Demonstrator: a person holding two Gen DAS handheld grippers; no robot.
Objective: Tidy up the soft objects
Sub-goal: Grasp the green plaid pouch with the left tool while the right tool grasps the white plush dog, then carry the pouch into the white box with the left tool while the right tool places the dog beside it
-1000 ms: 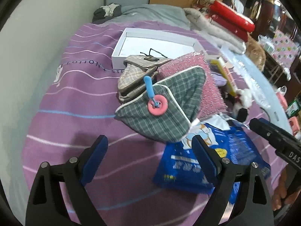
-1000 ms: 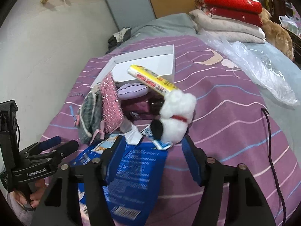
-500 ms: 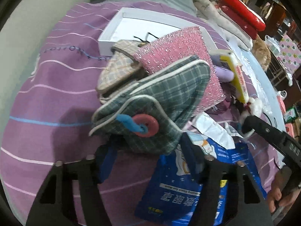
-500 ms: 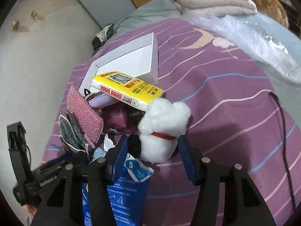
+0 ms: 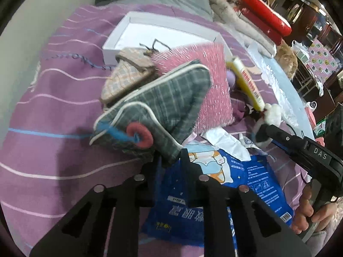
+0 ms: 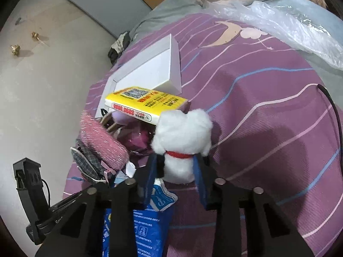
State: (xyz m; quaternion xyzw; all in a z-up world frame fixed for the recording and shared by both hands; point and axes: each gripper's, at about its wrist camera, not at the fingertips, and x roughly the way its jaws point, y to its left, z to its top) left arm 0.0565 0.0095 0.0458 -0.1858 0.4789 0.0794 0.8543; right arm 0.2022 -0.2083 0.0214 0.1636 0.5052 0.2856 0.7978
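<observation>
In the left wrist view our left tongs (image 5: 169, 160) sit at lower centre, their two fingers drawn close together and clenched on the bottom corner of the grey plaid fabric pouch with white piping and a red felt button (image 5: 158, 115). The pouch rises up and away from the tongs toward the middle of the frame, tilted, its button just left of the grip. Behind it lie a beige checked pouch (image 5: 126, 79) and a pink glittery pouch (image 5: 205, 90), touching it — all heaped on the purple striped bedspread (image 5: 53, 98). A blue printed plastic packet (image 5: 233, 184) lies under and to the right of the tongs. A shallow white box (image 5: 163, 30) sits at upper centre.

In the right wrist view our right tongs (image 6: 176, 171) at lower centre grasp the white plush dog with a red collar (image 6: 182, 137); the blue pads press its lower body on both sides, and the toy stands directly above the grip. A yellow boxed book (image 6: 145, 102) leans against the plush at upper left — just in front of the white box.
</observation>
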